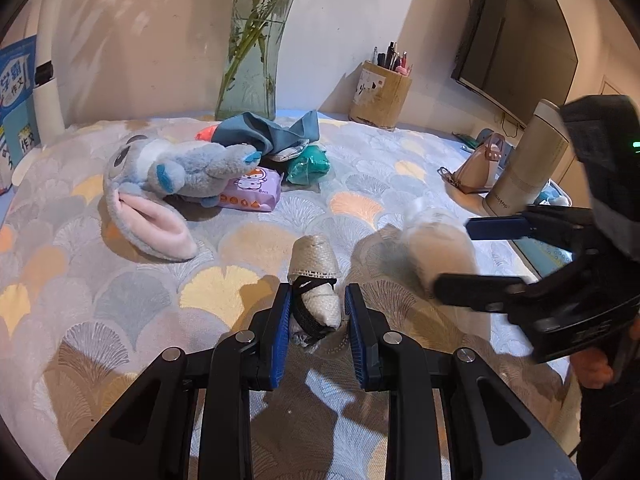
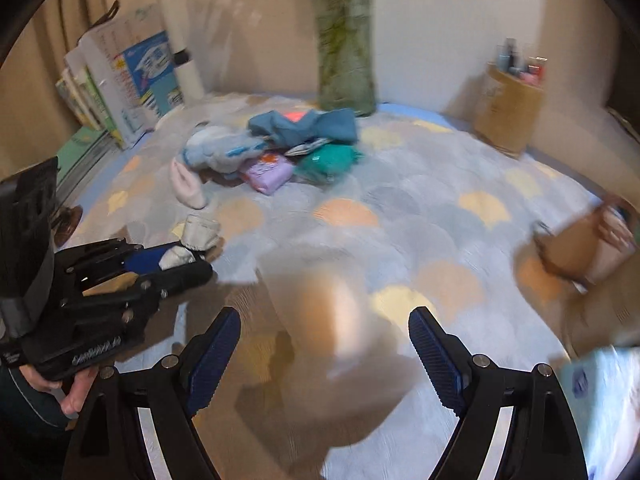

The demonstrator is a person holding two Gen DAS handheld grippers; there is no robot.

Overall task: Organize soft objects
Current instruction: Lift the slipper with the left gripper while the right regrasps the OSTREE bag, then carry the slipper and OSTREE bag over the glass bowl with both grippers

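Note:
A small beige knitted shoe with a black strap lies on the patterned cloth between the blue pads of my left gripper; the jaws stand around it with gaps on both sides. It also shows in the right wrist view. My right gripper is wide open over a blurred pale soft object, also blurred in the left wrist view. Behind lies a pile: a grey-blue plush rabbit, a purple tissue pack, blue cloth, a teal bundle.
A glass vase with green stems and a pen holder stand at the back. A pink-beige bag and a grey cylinder stand right. Books lean at the left wall. A monitor hangs on the right.

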